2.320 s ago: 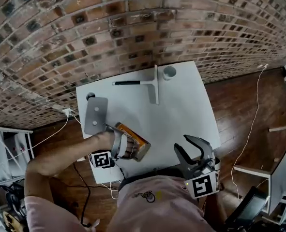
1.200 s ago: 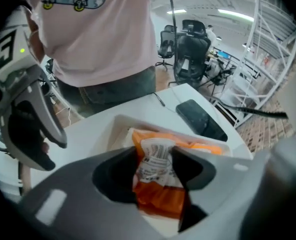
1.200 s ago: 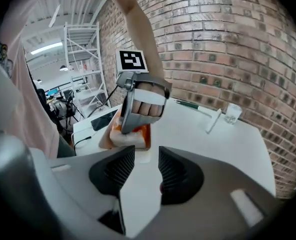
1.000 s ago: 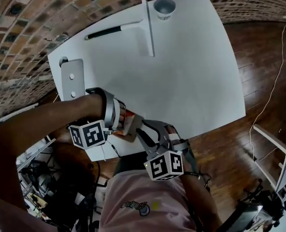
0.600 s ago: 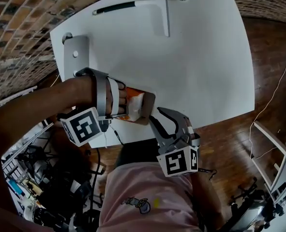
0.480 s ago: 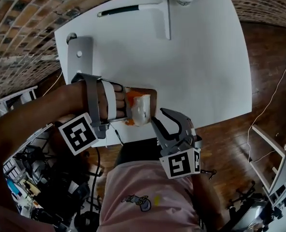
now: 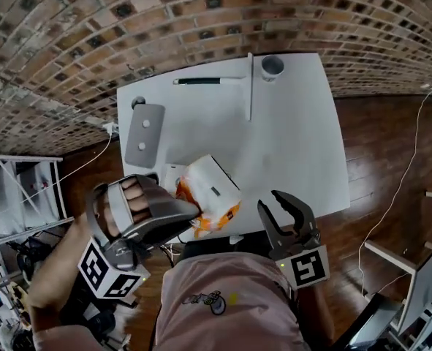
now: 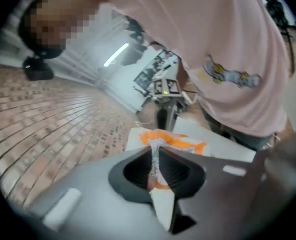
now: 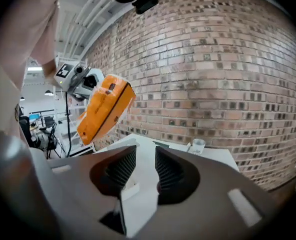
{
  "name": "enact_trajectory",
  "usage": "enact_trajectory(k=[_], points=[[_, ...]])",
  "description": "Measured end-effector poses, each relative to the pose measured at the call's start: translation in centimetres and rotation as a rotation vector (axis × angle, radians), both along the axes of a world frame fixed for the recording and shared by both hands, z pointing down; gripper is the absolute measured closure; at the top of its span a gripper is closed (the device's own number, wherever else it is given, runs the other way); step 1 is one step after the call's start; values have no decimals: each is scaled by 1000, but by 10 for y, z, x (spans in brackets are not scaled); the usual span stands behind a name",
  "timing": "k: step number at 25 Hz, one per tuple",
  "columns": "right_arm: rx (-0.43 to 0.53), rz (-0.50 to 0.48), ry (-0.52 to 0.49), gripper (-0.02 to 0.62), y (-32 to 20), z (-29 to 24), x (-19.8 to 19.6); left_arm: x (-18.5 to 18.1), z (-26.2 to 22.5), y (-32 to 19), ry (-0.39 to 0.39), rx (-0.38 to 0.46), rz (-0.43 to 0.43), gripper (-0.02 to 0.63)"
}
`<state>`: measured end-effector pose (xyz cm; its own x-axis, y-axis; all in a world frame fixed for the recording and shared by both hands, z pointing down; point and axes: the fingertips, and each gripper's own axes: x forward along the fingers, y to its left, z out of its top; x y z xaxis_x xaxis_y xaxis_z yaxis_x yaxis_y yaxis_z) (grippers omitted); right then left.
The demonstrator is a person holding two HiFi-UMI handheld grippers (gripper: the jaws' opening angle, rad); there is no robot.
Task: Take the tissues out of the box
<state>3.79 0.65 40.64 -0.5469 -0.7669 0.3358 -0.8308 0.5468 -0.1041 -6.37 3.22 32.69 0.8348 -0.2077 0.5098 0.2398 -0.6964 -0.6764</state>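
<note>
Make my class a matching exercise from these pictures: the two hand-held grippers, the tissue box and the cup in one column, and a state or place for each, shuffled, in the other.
1. left hand-held gripper
2. right hand-held gripper
3. tissue box
4. cup

A. stands at the far corner of the table
B. jaws apart, nothing between them
C. jaws pinched shut
D. orange and white, lifted off the table

Pairs: 1-C, 2-B, 3-D, 4-A.
Note: the right hand-held gripper's jaws have just been closing slightly, still with nothing between them.
</note>
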Motion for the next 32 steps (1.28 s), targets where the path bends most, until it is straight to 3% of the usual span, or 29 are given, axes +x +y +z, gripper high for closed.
enact_trajectory(k=[3,7,10,12,15,18,20,32], points=[[88,23,-80,476,-12,-48,17,-3,-74,-11,306,-18,-290,561],[337,28,-129,480,-34,-132,32,-31,-153,-11,733,47,-573,561],[563,5,-153,500,-28,-204,32,-48,-188,11,1014,81,-668,561],[731,-12,-166,566,-15,-246,30,-53,-198,27,1154,85,-686,561],[827,-9,-191,594,-5,-278,24,-49,-209,33,1309,72,-680,560],[868,-27,-142,594,0,-289,9,-47,-225,27,1414,8,-665,560],[865,-59,-130,594,2,-289,0,-49,-226,26,1438,-26,-660,561],[868,-70,-139,594,17,-294,6,-32,-232,30,1431,-33,-621,560]])
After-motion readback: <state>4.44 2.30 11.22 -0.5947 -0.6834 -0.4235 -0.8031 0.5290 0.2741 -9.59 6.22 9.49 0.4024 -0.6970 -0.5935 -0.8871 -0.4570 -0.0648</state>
